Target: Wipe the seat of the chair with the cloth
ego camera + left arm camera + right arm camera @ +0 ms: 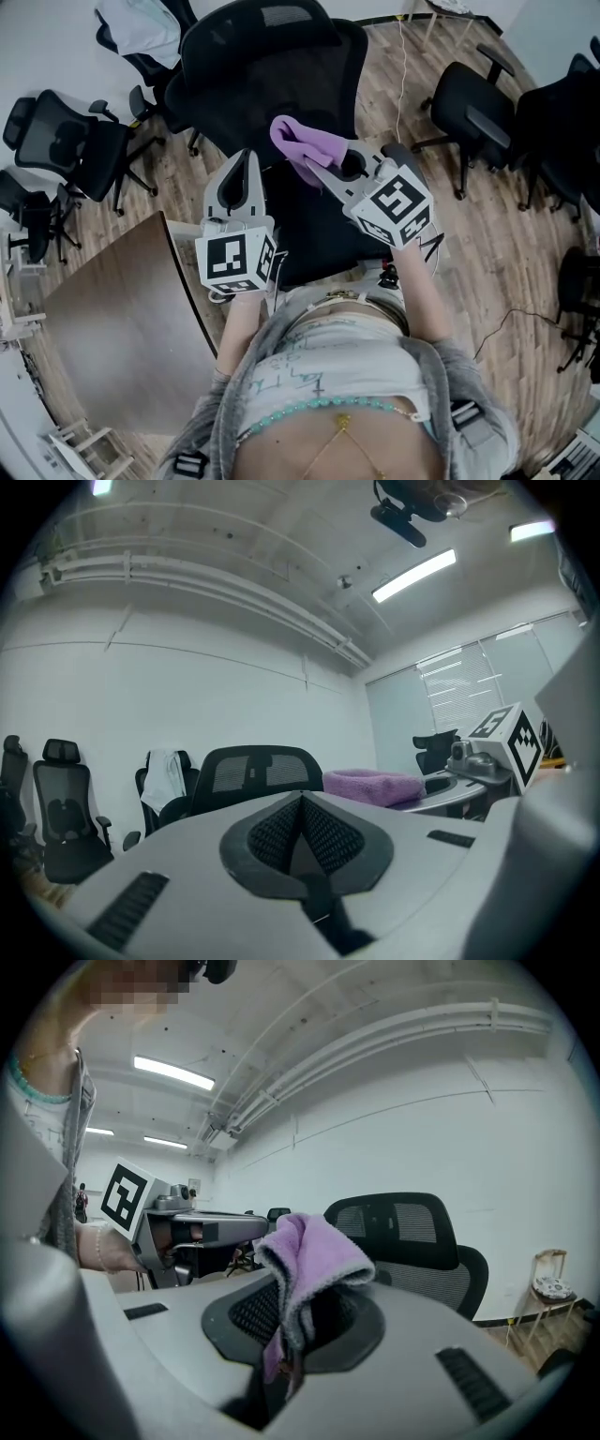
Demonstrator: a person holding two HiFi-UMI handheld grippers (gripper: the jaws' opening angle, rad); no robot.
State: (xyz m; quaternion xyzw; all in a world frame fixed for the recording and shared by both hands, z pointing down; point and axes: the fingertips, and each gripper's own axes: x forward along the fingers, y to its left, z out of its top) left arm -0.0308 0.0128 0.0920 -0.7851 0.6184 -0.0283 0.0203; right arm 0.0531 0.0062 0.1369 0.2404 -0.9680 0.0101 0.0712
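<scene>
Our right gripper (286,1358) has its jaws clenched on the purple cloth (314,1251): a fold is pinched low between the pads, and the rest bunches up above them and drapes over the tips. Our left gripper (302,810) has its jaws pressed together with nothing between them. From the head view, we hold both grippers in the air in front of our body, side by side and apart. The left one points straight ahead and the right one is angled towards the left. This puts the cloth over the black chair (258,61), near where the seat (317,239) meets the backrest. In the gripper views the cloth sits about level with the backrest, so it looks clear of the seat. The chair faces us with its seat below and between the two grippers. A brown table (122,323) stands to our left. More black office chairs stand around on the wooden floor (525,244), and one by the wall has a white garment (141,23) draped over its back.
</scene>
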